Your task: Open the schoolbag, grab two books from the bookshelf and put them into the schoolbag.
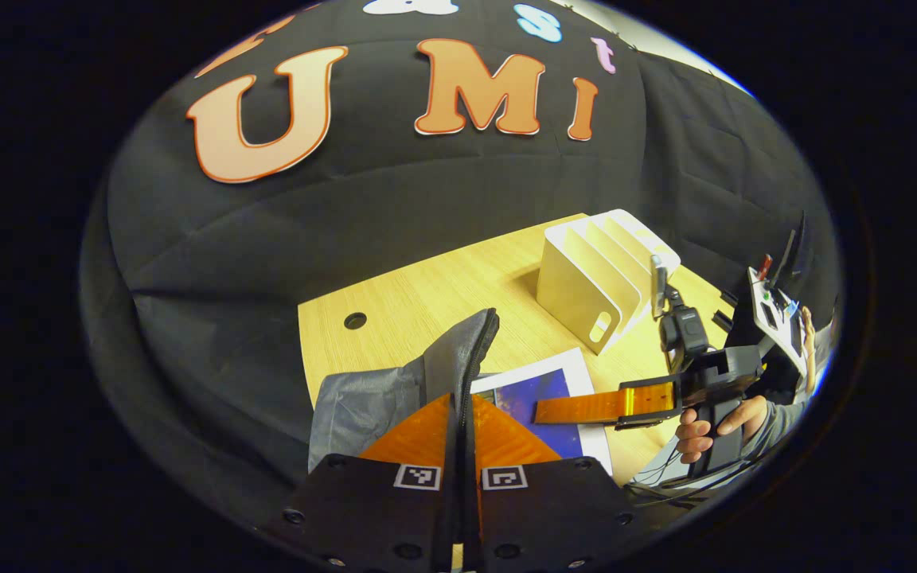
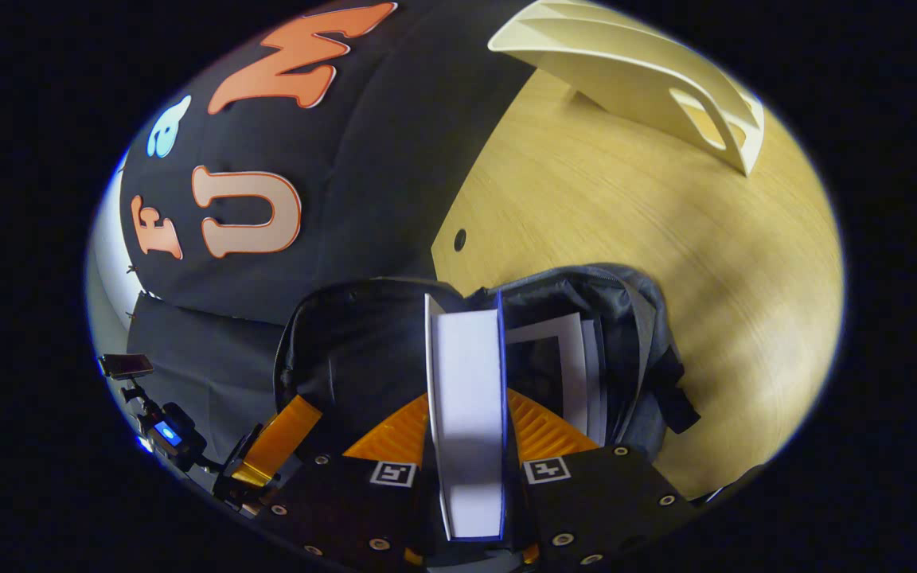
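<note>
Fingers of right gripper pinch a book edge-on, over the open bag, where another book already sits. Left gripper fingers are pressed on the bag's zipper edge, holding it open. Shelf on counter looks empty. Judged nearly done: second book still to drop in.

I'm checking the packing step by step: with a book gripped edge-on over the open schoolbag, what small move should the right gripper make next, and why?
Probably lower it a little further. The right gripper is shut on the book, whose far end points into the open schoolbag beside another book already inside, while the left gripper pinches the bag's edge up.
</note>
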`<state>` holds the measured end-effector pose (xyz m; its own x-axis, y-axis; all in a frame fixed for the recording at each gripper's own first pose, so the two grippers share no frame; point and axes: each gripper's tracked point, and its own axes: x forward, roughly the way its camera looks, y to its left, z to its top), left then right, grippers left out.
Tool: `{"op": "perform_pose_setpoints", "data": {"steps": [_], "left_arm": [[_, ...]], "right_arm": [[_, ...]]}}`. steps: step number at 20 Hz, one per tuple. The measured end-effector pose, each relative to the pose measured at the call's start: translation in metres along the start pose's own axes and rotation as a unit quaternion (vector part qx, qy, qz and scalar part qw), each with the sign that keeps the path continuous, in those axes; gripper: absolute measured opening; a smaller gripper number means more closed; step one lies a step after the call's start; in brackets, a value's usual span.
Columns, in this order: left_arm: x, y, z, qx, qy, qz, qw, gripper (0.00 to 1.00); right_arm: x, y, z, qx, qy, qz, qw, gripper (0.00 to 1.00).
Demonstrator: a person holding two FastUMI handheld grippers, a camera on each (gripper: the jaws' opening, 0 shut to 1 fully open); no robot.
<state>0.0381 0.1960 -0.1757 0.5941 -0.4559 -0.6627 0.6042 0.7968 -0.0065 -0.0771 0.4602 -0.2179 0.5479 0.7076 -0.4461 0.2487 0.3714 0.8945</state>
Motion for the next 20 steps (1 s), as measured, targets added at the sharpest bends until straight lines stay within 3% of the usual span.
{"op": "perform_pose_setpoints", "data": {"steps": [9, 14, 16, 18, 20], "left_arm": [[0.013, -0.048, 0.012, 0.05, 0.0, -0.022, 0.999, 0.05], [0.017, -0.075, 0.016, 0.035, 0.001, -0.049, 0.998, 0.07], [0.016, -0.077, 0.017, 0.036, -0.003, -0.042, 0.998, 0.05], [0.02, -0.076, 0.014, 0.023, 0.001, -0.038, 0.999, 0.04], [0.028, -0.07, 0.01, 0.004, 0.011, -0.028, 1.0, 0.04]], "right_arm": [[0.032, -0.005, -0.006, 0.024, -0.017, 0.015, 0.999, 0.35], [0.05, -0.011, -0.002, 0.02, -0.017, 0.009, 1.0, 0.34], [0.054, -0.01, -0.001, 0.018, -0.006, 0.007, 1.0, 0.34], [0.054, -0.011, 0.002, 0.017, -0.001, -0.002, 1.0, 0.35], [0.055, -0.022, 0.002, -0.004, 0.006, -0.039, 0.999, 0.4]]}}
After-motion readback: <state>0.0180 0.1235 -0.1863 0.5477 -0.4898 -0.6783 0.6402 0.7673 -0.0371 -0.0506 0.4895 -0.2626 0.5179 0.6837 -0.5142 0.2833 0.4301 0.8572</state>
